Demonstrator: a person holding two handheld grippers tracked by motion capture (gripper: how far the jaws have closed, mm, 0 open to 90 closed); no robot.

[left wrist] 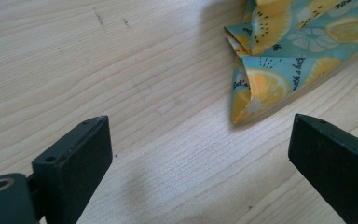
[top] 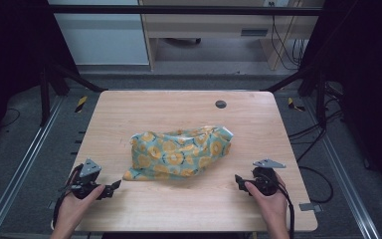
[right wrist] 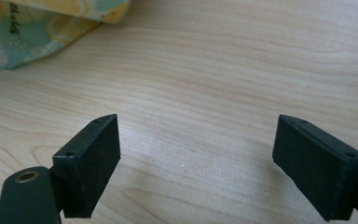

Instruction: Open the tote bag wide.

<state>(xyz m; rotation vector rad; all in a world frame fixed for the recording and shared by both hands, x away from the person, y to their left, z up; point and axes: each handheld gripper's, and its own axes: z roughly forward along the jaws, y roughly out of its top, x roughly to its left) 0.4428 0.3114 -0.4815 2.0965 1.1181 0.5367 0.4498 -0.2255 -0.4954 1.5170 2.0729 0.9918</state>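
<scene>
A crumpled cloth (top: 179,153), teal with orange citrus slices printed on it, lies bunched at the middle of the high view on the wooden worktop (top: 258,119). Its lower left corner tapers to a yellow-edged point.

The left tool (top: 115,186) sits at the lower left of the high view, held in the person's left hand (top: 74,204) and aimed right toward that corner. Its jaws stand spread wide with nothing between them. In the left gripper view, the folded corner of the cloth (left wrist: 279,60) fills the upper right, near the right jaw but apart from it.

The right tool (top: 238,180) sits at the lower right of the high view, in the right hand (top: 269,199), pointing left. Its jaws are also spread and empty over bare wood. In the right gripper view, an edge of the cloth (right wrist: 42,28) shows at the upper left, well apart from the jaws.

A small dark round grommet (top: 221,104) is set in the worktop toward the upper middle of the high view.
</scene>
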